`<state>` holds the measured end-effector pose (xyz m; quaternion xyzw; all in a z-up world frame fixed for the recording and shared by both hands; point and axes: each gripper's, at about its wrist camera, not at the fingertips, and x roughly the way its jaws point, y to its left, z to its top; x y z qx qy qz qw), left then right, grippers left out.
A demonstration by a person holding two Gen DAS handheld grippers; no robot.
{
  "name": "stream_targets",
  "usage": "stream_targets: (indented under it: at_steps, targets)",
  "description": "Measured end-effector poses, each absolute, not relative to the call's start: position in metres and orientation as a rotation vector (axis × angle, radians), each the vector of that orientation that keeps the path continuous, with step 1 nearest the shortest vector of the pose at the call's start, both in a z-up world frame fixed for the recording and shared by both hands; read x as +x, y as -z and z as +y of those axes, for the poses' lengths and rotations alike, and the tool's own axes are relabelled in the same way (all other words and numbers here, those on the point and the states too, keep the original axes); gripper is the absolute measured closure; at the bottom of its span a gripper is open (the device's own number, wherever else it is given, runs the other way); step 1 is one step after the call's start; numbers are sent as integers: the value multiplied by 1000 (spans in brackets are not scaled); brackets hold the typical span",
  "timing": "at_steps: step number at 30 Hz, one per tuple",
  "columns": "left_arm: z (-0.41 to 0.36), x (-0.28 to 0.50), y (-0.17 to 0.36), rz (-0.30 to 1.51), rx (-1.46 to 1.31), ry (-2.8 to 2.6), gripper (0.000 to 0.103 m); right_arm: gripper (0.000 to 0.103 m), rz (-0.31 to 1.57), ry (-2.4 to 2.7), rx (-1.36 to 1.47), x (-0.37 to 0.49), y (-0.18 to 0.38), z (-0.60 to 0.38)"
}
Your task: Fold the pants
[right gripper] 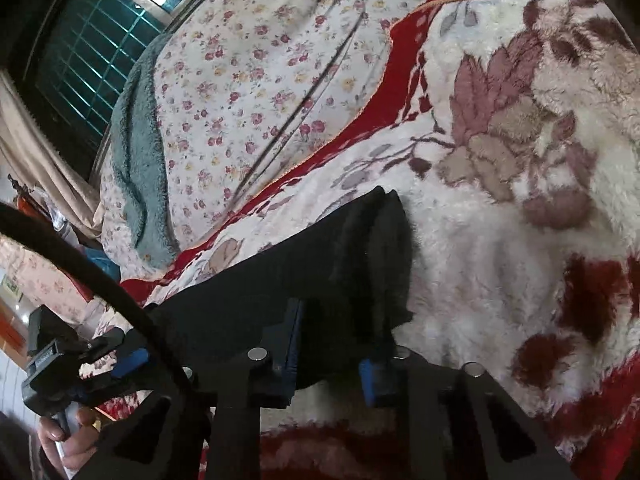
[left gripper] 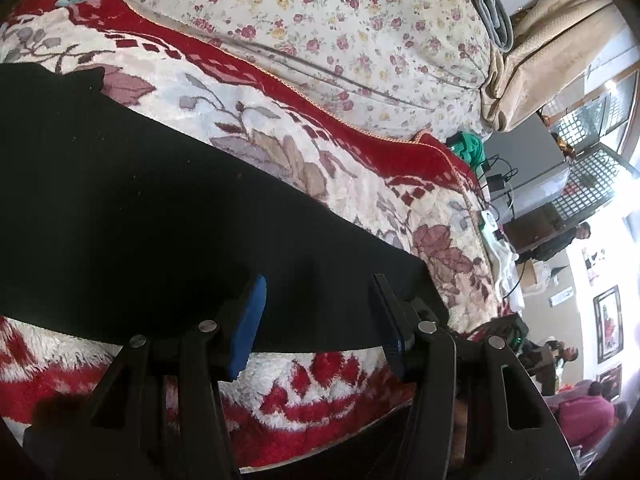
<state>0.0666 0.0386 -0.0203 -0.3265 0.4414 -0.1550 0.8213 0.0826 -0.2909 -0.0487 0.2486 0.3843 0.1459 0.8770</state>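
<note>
Black pants [left gripper: 132, 208] lie flat on a fluffy red and white floral blanket [left gripper: 328, 396]. In the left wrist view my left gripper [left gripper: 318, 312] is open, its blue-padded fingers spread over the pants' near edge close to a corner. In the right wrist view my right gripper [right gripper: 334, 344] is open over the other end of the pants [right gripper: 320, 264], where a folded, ribbed end sticks up. The left gripper [right gripper: 120, 360] also shows there at the far left, held by a hand.
A quilt with small flowers [left gripper: 320, 20] lies behind the blanket. A grey-green towel [right gripper: 136, 168] lies at its edge. A beige curtain [left gripper: 560, 40], a window grille [right gripper: 92, 52], cables and a power strip [left gripper: 490, 216] lie beyond the bed. People [left gripper: 584, 416] sit at the far right.
</note>
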Motion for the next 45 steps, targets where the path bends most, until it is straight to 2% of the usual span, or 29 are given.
stream_targets:
  at_steps: [3,6,7,8,10,12,19,25,33,34,35,37,45]
  targets:
    - [29,70,14,950,-652,355,51,88,743,-270,350,73,35,-275]
    - [2,92,-2,990,-612,476,51,90,682,-171,1,63,23,-227]
    - [-10,101,-7,1006,-612,531,50,90,659,-145,-89,59,22,-214]
    - [-22,112,-12,1032,-612,597,43,90,634,-115,-180,55,24,-200]
    - [-50,135,-15,1114,-586,678,38,90,590,-91,-294,47,27,-182]
    - [-75,152,-15,1201,-513,683,38,90,541,-88,-386,41,28,-167]
    - [-111,164,-35,1236,-300,666,38,91,475,-133,-465,35,26,-149]
    - [-123,166,-31,1272,-129,568,38,91,435,-182,-508,30,22,-130]
    - [-94,175,-17,1292,-270,532,38,91,415,-182,-543,22,23,-121]
    - [-94,174,-17,1288,-257,542,42,91,412,-182,-552,21,22,-120]
    - [-95,173,-18,1284,-227,539,63,91,410,-182,-560,19,22,-117]
    - [-92,171,-23,1252,-158,504,89,91,397,-184,-573,16,17,-110]
    - [-18,159,-36,1216,-247,512,92,91,333,-257,-624,-2,-2,-62]
